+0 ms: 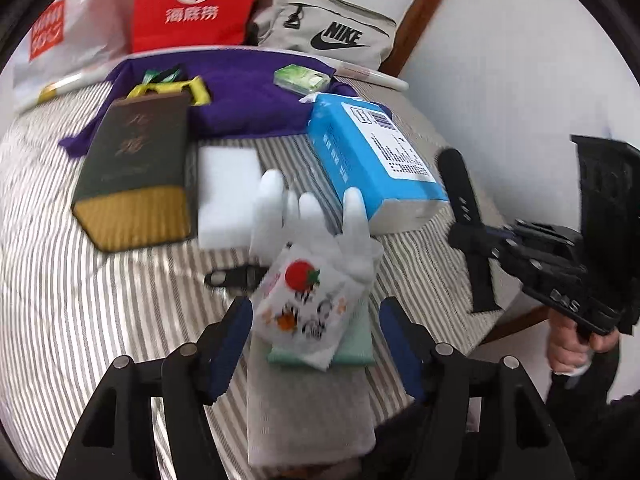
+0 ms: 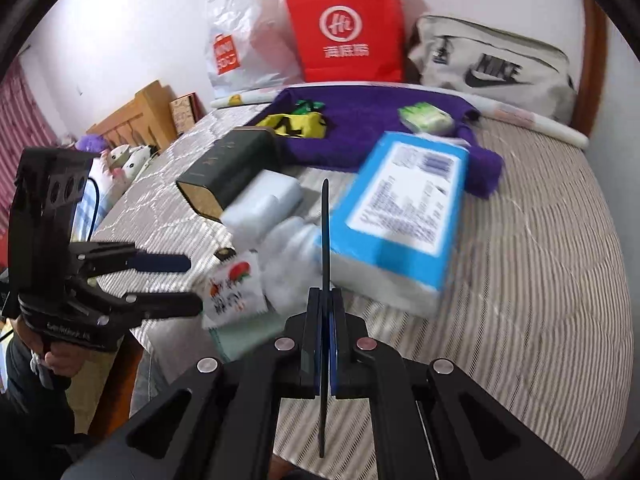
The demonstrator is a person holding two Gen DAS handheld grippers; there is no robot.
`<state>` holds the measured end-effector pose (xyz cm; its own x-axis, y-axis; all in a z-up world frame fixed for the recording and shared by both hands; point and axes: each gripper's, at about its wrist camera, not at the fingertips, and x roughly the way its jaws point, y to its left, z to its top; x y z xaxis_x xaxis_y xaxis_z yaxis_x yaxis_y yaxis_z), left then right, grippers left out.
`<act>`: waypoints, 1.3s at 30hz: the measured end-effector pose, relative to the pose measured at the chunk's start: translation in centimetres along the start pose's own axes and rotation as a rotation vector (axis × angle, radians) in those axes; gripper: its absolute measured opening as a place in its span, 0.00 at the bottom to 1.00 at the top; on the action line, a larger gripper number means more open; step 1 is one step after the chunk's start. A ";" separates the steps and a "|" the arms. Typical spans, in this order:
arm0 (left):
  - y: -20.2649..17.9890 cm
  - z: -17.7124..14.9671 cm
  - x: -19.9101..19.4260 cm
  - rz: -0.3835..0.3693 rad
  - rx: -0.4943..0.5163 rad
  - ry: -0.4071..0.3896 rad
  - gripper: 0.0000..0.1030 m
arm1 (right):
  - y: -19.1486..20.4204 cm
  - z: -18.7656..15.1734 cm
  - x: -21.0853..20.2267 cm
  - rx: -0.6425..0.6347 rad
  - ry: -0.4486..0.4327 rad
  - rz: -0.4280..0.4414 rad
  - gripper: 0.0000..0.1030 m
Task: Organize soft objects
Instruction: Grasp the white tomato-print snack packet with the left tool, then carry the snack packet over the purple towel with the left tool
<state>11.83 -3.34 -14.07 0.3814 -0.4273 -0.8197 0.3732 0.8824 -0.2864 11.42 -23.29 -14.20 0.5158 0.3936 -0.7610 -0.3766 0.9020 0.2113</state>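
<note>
The left gripper (image 1: pixel 316 332) stands spread around the tomato-print packet (image 1: pixel 302 308) (pads not touching), just before the blue tissue pack (image 1: pixel 372 164). The right gripper (image 2: pixel 325 320) pinches a thin black strap (image 2: pixel 325 232).

Red bag (image 2: pixel 346 28) at the wall: white ring logo reading "Hi", with a row of white Chinese characters beneath, too blurred to read. Grey pouch (image 1: pixel 324 26): black "NIKE" with swoosh. White plastic bag (image 2: pixel 244 40): red square label, "MINISO" partly legible; the print on the blue pack (image 2: pixel 404 216) is unreadable.
</note>
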 end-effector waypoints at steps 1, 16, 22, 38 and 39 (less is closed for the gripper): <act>-0.2 0.2 0.3 0.009 0.012 0.001 0.62 | -0.4 -0.4 -0.2 0.008 -0.001 -0.002 0.03; -3.0 -0.1 5.4 0.163 0.204 0.111 0.69 | -3.7 -3.3 1.5 0.097 0.032 0.002 0.03; -1.3 0.6 3.8 0.084 0.110 0.060 0.51 | -3.8 -3.4 1.8 0.099 0.041 0.017 0.03; 1.6 -0.4 1.2 0.035 -0.020 0.008 0.36 | -3.1 -3.1 2.1 0.091 0.067 0.015 0.03; 2.1 -0.6 0.8 0.039 -0.038 -0.002 0.36 | -3.1 -3.0 2.1 0.091 0.068 0.015 0.03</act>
<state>12.38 -1.67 -15.64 0.3964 -0.3932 -0.8296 0.3259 0.9050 -0.2733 11.34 -25.83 -18.33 0.4557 0.3973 -0.7966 -0.3111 0.9095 0.2756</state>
